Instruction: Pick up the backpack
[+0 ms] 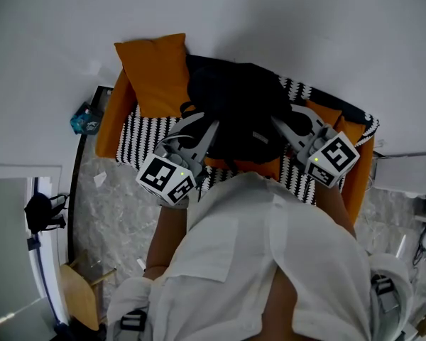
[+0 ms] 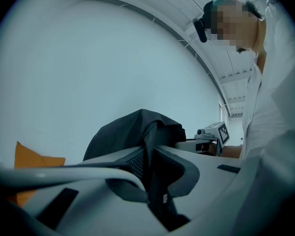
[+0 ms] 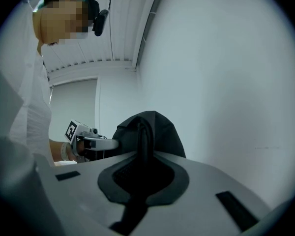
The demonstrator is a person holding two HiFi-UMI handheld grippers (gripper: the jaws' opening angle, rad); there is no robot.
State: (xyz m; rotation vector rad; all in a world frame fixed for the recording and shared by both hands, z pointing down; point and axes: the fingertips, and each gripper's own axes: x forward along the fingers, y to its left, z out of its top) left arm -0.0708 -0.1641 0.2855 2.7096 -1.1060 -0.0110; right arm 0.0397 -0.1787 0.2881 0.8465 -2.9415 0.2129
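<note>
so the left hand-held gripper (image 1: 213,126) and right hand-held gripper (image 1: 278,123) are both clamped tight on the black backpack (image 1: 234,101), one each side, holding it over the orange couch (image 1: 112,123) upper-middle of frame

The black fabric backpack (image 1: 234,112) is hanging over the middle of the orange upholstered sofa (image 1: 112,119). The left gripper (image 1: 213,128) is clamping it at its left side and the right gripper (image 1: 278,125) at its right. The black-and-white patterned woven throw (image 1: 138,137) is lying on the sofa seat beneath, and the square orange fabric cushion (image 1: 155,73) is leaning at the far left end, just beside the backpack.
</note>
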